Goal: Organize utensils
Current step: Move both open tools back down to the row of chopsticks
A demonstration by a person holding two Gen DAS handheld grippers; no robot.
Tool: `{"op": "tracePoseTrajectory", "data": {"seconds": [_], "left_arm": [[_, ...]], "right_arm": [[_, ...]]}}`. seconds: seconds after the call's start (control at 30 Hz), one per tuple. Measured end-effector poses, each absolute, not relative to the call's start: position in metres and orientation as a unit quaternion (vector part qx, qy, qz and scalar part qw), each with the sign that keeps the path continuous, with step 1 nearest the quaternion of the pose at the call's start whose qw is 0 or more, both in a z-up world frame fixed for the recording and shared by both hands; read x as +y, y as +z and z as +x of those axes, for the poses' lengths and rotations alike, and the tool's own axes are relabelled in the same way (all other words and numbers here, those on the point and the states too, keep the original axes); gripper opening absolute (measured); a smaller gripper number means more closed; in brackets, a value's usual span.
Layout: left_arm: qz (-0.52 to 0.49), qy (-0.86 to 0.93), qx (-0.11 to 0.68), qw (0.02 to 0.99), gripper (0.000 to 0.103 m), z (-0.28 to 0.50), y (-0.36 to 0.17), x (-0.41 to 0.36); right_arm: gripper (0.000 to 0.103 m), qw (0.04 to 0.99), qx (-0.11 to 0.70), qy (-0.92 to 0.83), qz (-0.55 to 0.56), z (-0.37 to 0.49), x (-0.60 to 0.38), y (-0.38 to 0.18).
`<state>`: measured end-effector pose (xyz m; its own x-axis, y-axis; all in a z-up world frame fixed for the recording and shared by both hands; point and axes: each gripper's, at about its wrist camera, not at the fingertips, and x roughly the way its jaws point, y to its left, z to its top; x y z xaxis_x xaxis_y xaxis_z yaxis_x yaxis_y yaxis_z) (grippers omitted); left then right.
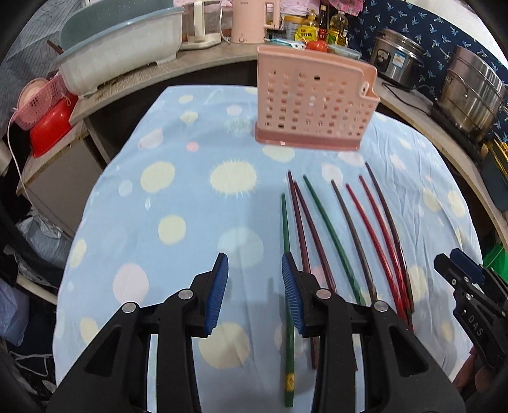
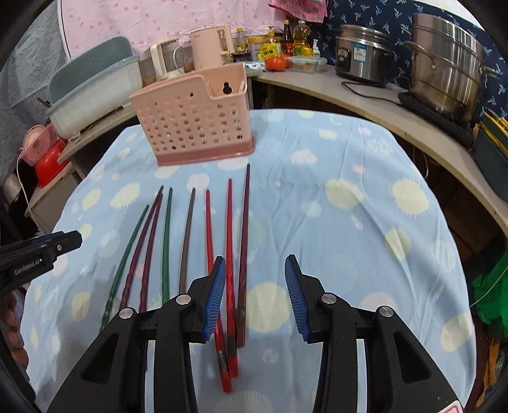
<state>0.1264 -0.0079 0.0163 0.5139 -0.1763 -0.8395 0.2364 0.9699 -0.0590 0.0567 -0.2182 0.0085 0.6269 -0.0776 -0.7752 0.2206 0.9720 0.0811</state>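
Note:
Several chopsticks lie side by side on a blue dotted cloth (image 1: 177, 203): green (image 1: 287, 254), purple (image 1: 300, 222), brown (image 1: 352, 228) and red chopsticks (image 1: 381, 235). Behind them stands a pink perforated utensil holder (image 1: 312, 104) (image 2: 197, 124), upright. My left gripper (image 1: 255, 292) hovers open over the cloth just left of the green chopstick, nothing between its blue pads. My right gripper (image 2: 255, 295) is open above the near ends of the red chopsticks (image 2: 229, 254) and a dark purple chopstick (image 2: 243, 241). Each gripper shows at the edge of the other's view.
Behind the cloth-covered table runs a counter with a pale blue tub (image 1: 120, 47), pink kettle (image 1: 250, 19), bottles (image 1: 330, 25), a rice cooker (image 2: 362, 54) and a steel pot (image 2: 447, 63). A red bowl and pink basket (image 1: 47, 108) sit at the left.

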Motion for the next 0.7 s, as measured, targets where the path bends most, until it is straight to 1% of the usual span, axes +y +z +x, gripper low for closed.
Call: {"op": "tracePoseTrajectory", "data": {"seconds": [0.3, 0.7], "left_arm": [[0.026, -0.124, 0.499, 0.857, 0.034, 0.090, -0.008, 0.001], [0.021, -0.134, 0.503, 0.853, 0.034, 0.074, -0.014, 0.001]], "right_arm": [[0.036, 0.888, 0.444, -0.079, 0.085, 0.047, -0.212, -0.017], [0.029, 0.879, 0.461, -0.084, 0.090, 0.052, -0.215, -0.035]]}}
